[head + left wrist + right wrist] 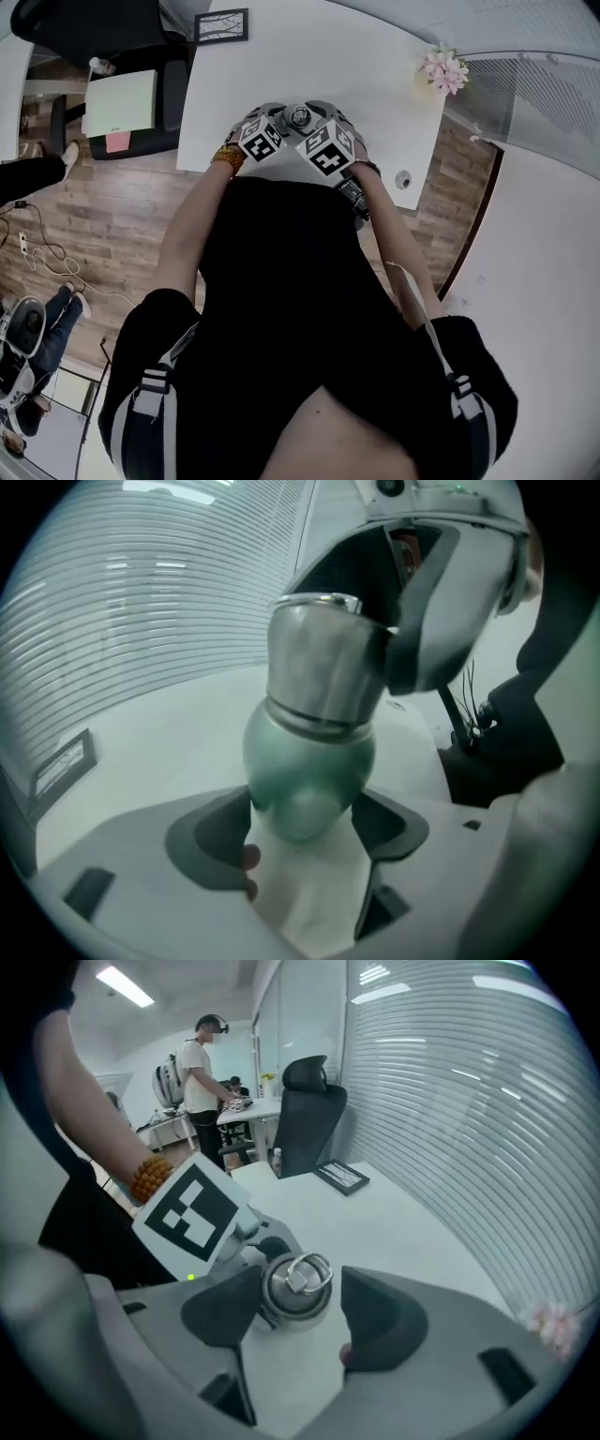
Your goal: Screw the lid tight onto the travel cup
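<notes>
**On the desk: cup clamped, lid only straddled**

On the white table point(375, 84), close to the person's edge, one green travel cup point(309, 771) is held low on its body by the left gripper point(307, 819), with the jaws pressed in from both sides. Its one steel lid point(296, 1283) is straddled by the right gripper point(300, 1302). Those jaws are spread wide and a gap is left at one pad, so nothing's gripped there. The cup is kept upright, long axis vertical, ringed lid uppermost. Two grippers are counted.
</notes>
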`<state>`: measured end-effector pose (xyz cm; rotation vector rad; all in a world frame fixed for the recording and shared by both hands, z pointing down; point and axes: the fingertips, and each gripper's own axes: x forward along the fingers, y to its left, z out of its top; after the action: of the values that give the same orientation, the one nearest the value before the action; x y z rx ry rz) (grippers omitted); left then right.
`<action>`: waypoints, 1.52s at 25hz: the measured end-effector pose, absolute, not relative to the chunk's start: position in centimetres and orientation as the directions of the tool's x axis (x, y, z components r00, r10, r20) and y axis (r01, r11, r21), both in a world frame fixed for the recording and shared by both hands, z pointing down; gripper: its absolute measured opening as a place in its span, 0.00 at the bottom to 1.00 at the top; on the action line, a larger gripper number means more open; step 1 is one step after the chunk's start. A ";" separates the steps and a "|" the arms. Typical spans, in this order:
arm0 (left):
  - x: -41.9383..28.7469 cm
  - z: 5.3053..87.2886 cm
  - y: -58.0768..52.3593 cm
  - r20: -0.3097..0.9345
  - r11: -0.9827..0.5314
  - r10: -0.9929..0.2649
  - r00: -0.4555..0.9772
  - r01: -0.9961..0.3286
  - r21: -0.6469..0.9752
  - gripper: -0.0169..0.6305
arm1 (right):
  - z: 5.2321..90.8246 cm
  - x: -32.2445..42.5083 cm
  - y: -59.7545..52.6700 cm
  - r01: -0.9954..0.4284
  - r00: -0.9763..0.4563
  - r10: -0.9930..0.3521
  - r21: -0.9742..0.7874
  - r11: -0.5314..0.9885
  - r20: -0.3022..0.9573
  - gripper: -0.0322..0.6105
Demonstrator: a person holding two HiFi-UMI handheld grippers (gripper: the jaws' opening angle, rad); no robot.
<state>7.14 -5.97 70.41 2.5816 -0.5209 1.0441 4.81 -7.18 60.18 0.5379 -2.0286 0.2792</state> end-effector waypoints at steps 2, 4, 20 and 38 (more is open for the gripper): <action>7.1 70.4 -6.0 0.712 -0.887 -0.217 0.668 -0.440 0.143 0.55 | 60.1 5.2 -7.3 -0.561 -0.402 -0.258 -0.014 0.827 0.878 0.45; 7.1 70.4 -6.0 0.711 -0.887 -0.218 0.669 -0.440 0.142 0.55 | 60.3 5.2 -7.2 -0.599 -0.396 -0.241 -0.051 0.799 0.886 0.41; 7.0 70.6 -5.9 0.722 -0.888 -0.206 0.661 -0.437 0.146 0.55 | 61.2 4.9 -5.4 0.443 -0.205 0.004 0.089 0.892 0.979 0.41; 7.0 70.5 -6.0 0.725 -0.890 -0.206 0.658 -0.433 0.140 0.55 | 61.2 4.7 -6.1 -0.052 -0.399 -0.112 0.099 0.994 0.910 0.43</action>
<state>6.99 -5.98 70.53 2.5760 -0.5108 1.0718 4.68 -6.07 61.24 0.1160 -1.9816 -0.0650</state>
